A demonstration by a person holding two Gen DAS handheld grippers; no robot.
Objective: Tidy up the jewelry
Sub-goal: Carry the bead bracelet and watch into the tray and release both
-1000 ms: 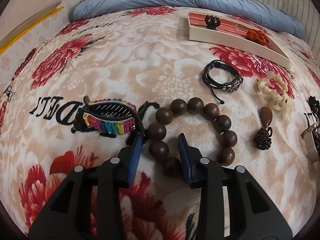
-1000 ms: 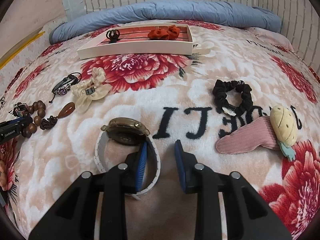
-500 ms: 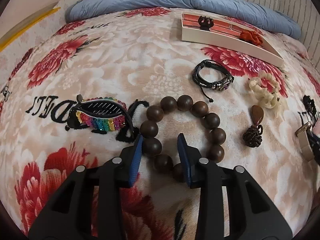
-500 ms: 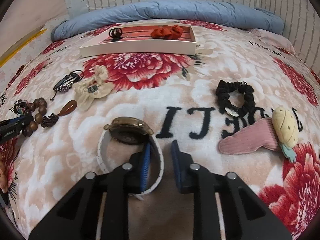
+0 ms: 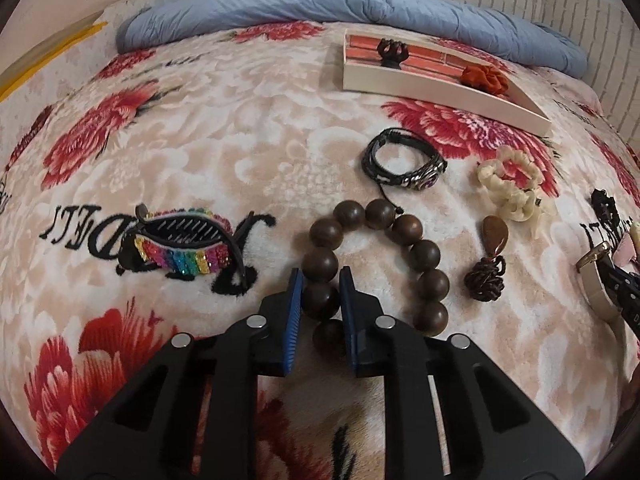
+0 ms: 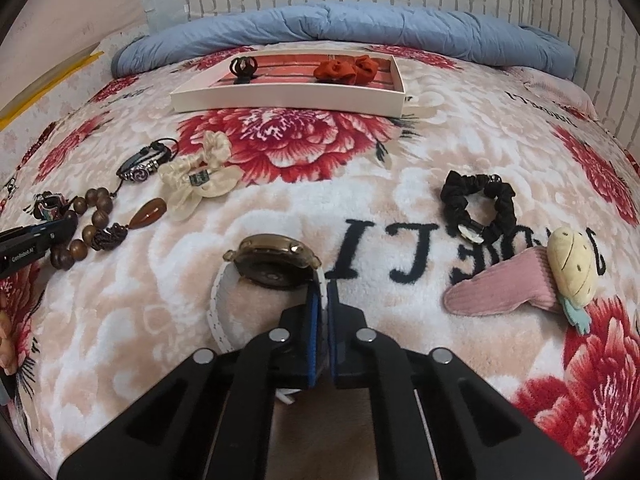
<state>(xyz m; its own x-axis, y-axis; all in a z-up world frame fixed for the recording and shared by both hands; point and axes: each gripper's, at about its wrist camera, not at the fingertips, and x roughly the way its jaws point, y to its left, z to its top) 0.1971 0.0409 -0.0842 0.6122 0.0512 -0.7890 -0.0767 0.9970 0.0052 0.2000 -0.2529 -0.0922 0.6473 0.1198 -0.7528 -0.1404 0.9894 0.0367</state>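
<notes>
On the blanket (image 5: 224, 152), the bead bracelet (image 5: 404, 228) lies between the hair clip (image 5: 180, 244) on its left and the pendant (image 5: 490, 258) on its right. Behind it lies the cord bracelet (image 5: 400, 160), and farther back the tray (image 5: 432, 84) holding a claw clip (image 5: 393, 51) and a scrunchie (image 5: 483, 77). The watch (image 6: 272, 264) lies left of the plush clip (image 6: 532, 280).

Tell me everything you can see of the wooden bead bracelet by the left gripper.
The wooden bead bracelet is a loop of large, round, glossy dark-brown beads lying flat on the floral blanket. The left gripper has its jaws closing around one near-side bead. A black cord bracelet lies just beyond it.
</notes>
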